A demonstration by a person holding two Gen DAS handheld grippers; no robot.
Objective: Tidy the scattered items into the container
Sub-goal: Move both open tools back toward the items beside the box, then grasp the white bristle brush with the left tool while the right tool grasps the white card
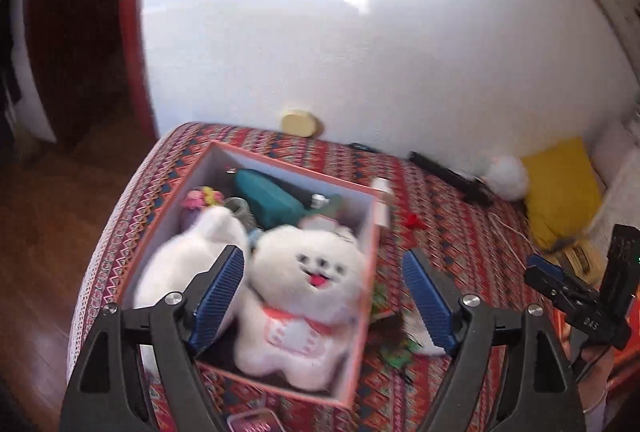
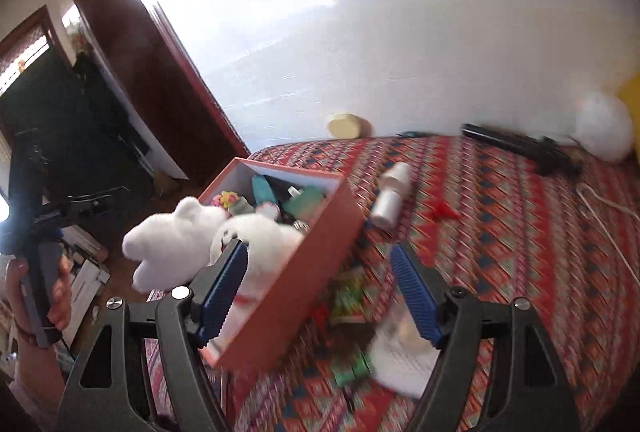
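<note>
An orange box with a white inside stands on the patterned bed. In it lie two white plush toys, one with a face and one beside it, plus a teal item and small things. My left gripper hangs open above the faced plush, holding nothing. My right gripper is open and empty over the box's orange wall and the bed beside it. A white bottle, a red bit, green packets and a white pack lie right of the box.
A black device, a white fluffy ball, a white cable and a yellow cushion lie at the bed's far right. A yellow round thing sits by the white wall. Wooden floor and a dark door are to the left.
</note>
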